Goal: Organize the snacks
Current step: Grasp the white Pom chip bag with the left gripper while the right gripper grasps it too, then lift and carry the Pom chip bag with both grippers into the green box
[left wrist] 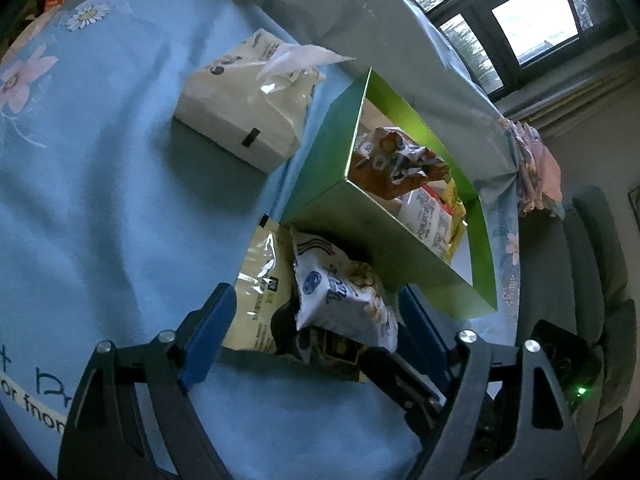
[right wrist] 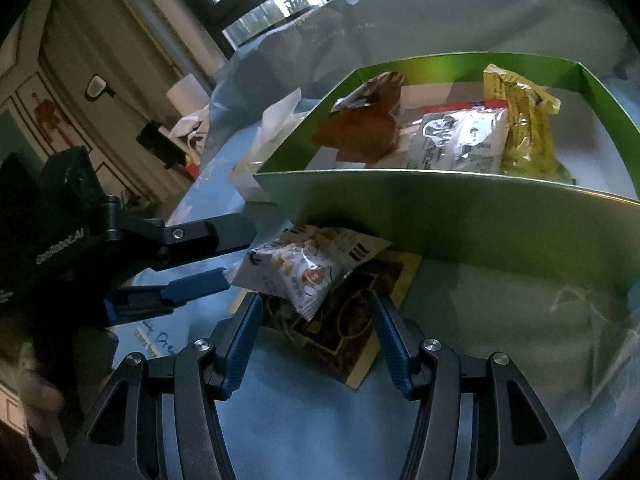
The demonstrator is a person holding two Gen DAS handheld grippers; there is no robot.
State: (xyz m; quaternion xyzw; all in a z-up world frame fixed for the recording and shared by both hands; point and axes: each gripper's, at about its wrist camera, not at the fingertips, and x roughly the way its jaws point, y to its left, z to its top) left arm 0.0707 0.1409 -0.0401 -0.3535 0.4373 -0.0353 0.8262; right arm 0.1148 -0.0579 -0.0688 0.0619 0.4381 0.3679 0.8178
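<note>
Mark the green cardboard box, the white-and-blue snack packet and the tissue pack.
green cardboard box [right wrist: 460,216]: right wrist view, near wall.
white-and-blue snack packet [left wrist: 340,296]: left wrist view, front face.
cream tissue pack [left wrist: 236,120]: left wrist view, side face.

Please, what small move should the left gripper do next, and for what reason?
Probably close the left gripper on the white snack packet. Its open fingers already flank the packet, which lies on a flat beige packet outside the green box, where other snacks already sit.
</note>
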